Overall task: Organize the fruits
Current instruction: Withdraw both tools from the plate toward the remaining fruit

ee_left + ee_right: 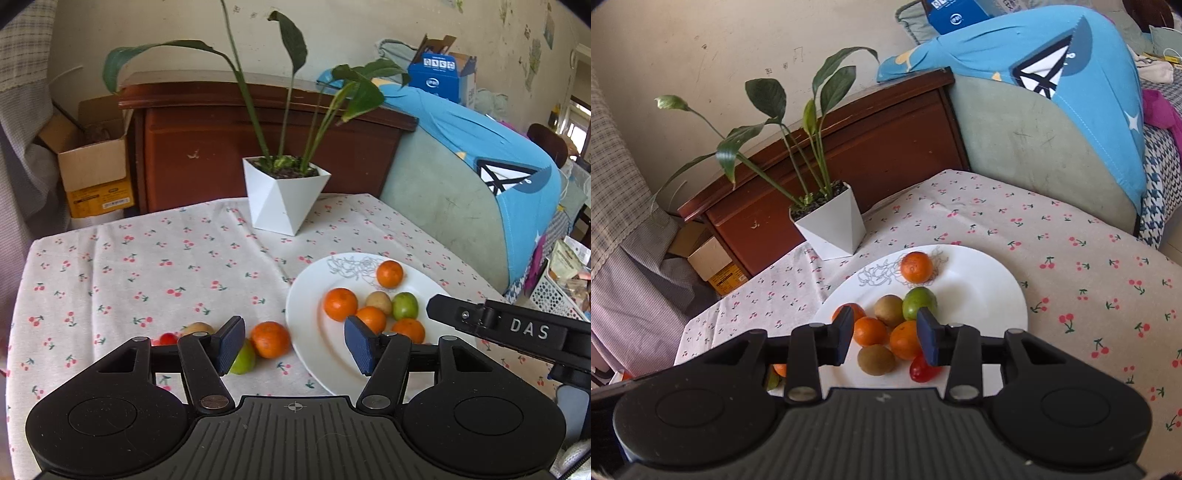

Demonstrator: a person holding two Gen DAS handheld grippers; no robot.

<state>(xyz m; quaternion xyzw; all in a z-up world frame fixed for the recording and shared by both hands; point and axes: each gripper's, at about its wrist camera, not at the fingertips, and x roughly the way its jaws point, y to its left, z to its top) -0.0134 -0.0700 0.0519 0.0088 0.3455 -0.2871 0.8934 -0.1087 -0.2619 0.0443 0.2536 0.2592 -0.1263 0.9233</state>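
A white plate (314, 295) on the cherry-print cloth holds several oranges (340, 303), a green fruit (405, 305) and a brown fruit (379, 302). Left of it on the cloth lie an orange (270, 339), a green fruit (243, 360), a brown fruit (198, 328) and a red fruit (168, 338). My left gripper (295, 345) hangs open above the plate's left rim, gripping nothing. My right gripper (886, 338) stands open over the plate (990, 295), its pads clear of the oranges (870, 330), brown fruit (876, 359) and red fruit (923, 367) below.
A white potted plant (280, 199) stands at the back of the table. Behind it is a wooden cabinet (221, 147), with a cushioned seat under a blue cloth (480, 147) to the right. A cardboard box (92, 162) sits on the floor at left.
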